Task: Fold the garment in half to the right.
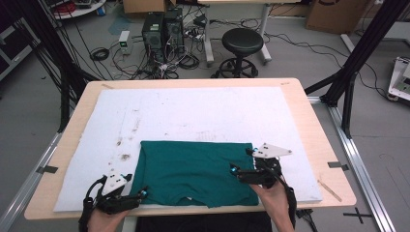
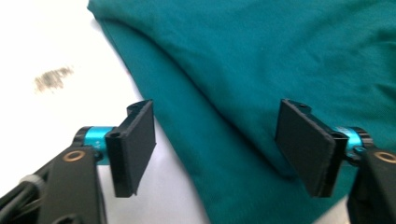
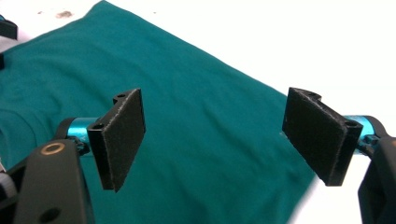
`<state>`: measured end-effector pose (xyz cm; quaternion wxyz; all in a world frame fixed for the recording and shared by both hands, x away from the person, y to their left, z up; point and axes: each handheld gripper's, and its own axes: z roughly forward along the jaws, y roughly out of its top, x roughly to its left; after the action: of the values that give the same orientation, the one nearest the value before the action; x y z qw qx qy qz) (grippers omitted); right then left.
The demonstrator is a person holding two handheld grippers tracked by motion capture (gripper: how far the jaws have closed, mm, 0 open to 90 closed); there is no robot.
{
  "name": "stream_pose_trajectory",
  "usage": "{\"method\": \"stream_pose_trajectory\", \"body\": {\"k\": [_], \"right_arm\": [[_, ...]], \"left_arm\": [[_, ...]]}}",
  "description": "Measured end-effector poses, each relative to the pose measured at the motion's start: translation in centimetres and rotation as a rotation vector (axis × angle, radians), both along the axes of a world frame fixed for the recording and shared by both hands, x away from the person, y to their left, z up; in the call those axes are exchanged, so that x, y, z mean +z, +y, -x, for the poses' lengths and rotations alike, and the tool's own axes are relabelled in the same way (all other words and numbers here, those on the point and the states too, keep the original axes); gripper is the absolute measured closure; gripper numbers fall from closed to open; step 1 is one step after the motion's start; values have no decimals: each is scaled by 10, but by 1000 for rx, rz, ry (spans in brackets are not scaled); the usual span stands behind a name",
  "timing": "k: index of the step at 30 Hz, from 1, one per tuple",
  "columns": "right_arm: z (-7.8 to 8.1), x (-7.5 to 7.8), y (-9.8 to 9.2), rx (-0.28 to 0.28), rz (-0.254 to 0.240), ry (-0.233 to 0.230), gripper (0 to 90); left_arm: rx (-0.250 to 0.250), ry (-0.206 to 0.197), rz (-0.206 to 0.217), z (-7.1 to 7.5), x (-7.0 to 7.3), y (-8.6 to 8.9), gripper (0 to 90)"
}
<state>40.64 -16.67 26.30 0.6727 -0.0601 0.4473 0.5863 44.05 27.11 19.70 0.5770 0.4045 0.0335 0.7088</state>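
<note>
on white mat (image 1: 193, 111): plain green cloth (image 1: 193, 171), no writing legible

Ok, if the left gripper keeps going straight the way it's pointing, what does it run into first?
Most likely the green cloth: the left gripper has open jaws straddling the cloth's folded edge, one over the white mat, one over the fabric. How high the jaws ride above it is hard to judge.

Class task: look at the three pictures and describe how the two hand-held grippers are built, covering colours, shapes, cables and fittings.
Both the left gripper and the right gripper have black bodies, flat black rectangular pads, bright blue collars behind them and brass-coloured rivets. Each carries a pale three-cornered plate on top and trails black cable.
</note>
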Motion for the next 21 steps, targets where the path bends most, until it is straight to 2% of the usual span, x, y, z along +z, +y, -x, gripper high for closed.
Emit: {"method": "stream_pose_trajectory", "body": {"k": [4, 7, 10, 11, 12, 13, 14, 15, 16, 18, 21], "right_arm": [[8, 14, 22, -6, 24, -8, 213], [16, 28, 40, 3, 54, -19, 213], [22, 40, 62, -4, 97, -9, 213], [22, 40, 62, -4, 97, -9, 213], [24, 44, 70, -8, 111, -10, 216], [26, 51, 86, -18, 143, -12, 267], [26, 51, 86, -18, 143, -12, 267], [26, 60, 101, -15, 166, 8, 269], [26, 60, 101, -15, 166, 8, 269], [25, 69, 120, -8, 193, 26, 269], [23, 76, 135, -2, 207, 41, 268]], "left_arm": [[-2, 16, -5, -4, -3, 0, 309], [-19, 0, 14, -6, -8, 0, 315], [-29, -19, 14, -8, -12, 0, 356], [-29, -19, 14, -8, -12, 0, 376], [-30, -25, 13, -8, -13, -1, 376], [-40, -33, 11, -9, -15, -1, 412], [-40, -33, 11, -9, -15, -1, 418], [-47, -39, 13, -10, -16, -1, 421], [-47, -39, 13, -10, -16, -1, 429], [-61, -49, 17, -12, -17, -1, 457], [-87, -70, 27, -15, -19, 1, 529]]}}
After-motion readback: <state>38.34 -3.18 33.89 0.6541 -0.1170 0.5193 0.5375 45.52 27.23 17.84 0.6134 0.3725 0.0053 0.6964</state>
